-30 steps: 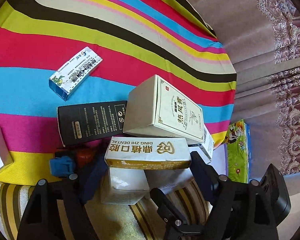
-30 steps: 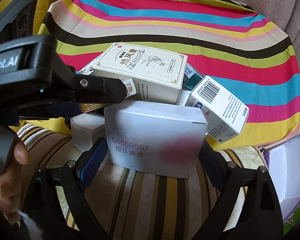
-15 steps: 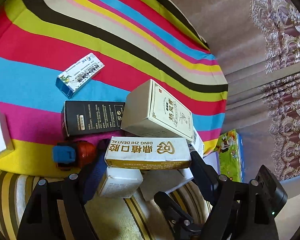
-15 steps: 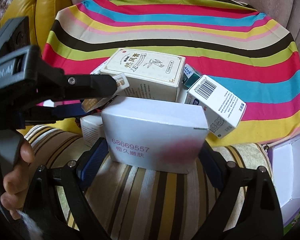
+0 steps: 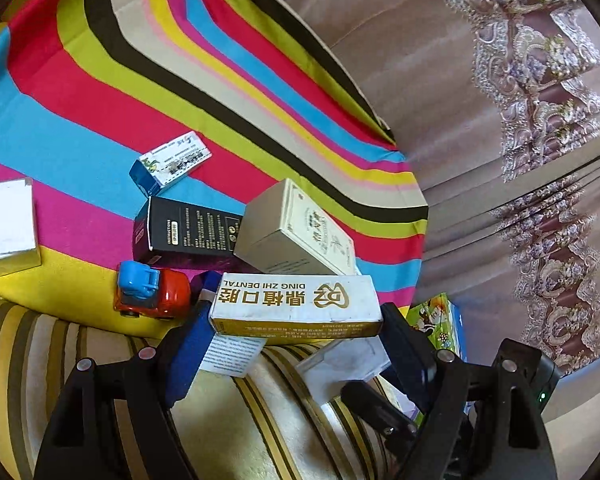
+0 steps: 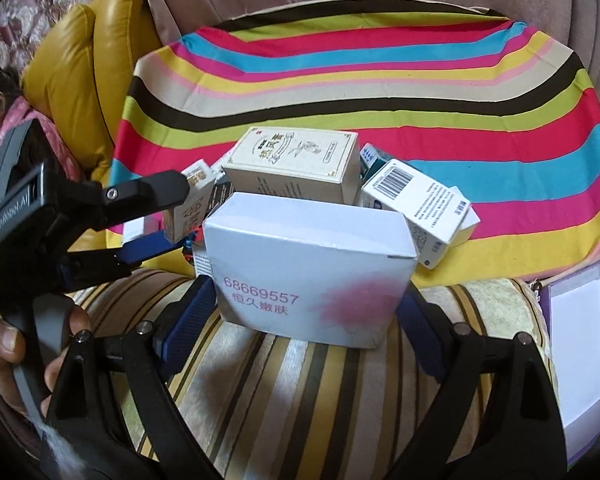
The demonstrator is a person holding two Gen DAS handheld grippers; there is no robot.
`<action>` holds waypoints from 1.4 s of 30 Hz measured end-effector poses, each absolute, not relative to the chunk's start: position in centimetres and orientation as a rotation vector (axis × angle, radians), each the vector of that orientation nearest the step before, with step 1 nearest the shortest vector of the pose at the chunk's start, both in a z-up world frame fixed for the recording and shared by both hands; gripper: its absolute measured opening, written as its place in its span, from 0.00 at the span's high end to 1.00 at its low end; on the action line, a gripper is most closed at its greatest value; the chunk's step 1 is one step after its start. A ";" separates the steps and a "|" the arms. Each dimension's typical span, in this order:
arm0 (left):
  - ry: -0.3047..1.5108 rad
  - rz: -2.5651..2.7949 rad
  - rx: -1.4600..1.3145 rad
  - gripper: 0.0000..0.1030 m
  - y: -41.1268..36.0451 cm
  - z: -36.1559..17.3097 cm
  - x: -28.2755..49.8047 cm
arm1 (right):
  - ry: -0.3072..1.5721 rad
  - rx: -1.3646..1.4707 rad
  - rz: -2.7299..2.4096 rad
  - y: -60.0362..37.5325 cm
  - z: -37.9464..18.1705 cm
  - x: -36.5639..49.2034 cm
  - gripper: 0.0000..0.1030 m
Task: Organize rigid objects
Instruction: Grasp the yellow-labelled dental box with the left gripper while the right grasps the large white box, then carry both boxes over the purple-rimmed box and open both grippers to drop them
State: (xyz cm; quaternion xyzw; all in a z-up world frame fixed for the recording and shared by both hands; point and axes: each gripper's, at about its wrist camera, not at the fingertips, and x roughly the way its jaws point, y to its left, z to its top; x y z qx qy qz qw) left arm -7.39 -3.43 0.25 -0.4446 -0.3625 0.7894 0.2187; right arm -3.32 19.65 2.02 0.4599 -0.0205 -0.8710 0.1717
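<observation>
**A:** What have I got in my left gripper (image 5: pixel 296 344)?

**B:** The long white and gold dental box (image 5: pixel 298 306). The jaws stand fairly wide and the box lies crosswise between them, its ends against both pads, lifted clear of the striped cushion (image 5: pixel 228 420). In the right wrist view I see the same gripper from the side, with the box end-on between its fingers.

**A:** And my right gripper (image 6: pixel 304 316)?

**B:** Also wide, clamped on the big white carton (image 6: pixel 312 264) with the pink flower print. The blue pads press its 2 short sides and its front face looks at the camera.

**A:** Where does the rest sit relative to the jaws?

**B:** Beyond the left jaws a cream box (image 5: pixel 296 236) leans on a black box (image 5: pixel 188 232), on the rainbow cloth (image 5: pixel 80 112). A red and blue toy truck (image 5: pixel 152 292) stands just left of the left pad, and a small blue and white box (image 5: pixel 170 162) lies farther out. Behind the carton I see the cream box again, and a barcoded white box (image 6: pixel 416 208) tilted to its right
</observation>
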 end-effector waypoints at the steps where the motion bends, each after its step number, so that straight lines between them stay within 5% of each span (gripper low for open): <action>1: -0.996 2.192 -1.215 0.20 -3.2 0.5 -7.1 | -0.073 1.300 -2.476 19.8 2.4 -3.2 0.12; 42: -0.412 1.954 -1.315 0.20 23.8 2.7 -3.7 | -0.481 1.439 -2.865 47.2 2.2 2.2 0.11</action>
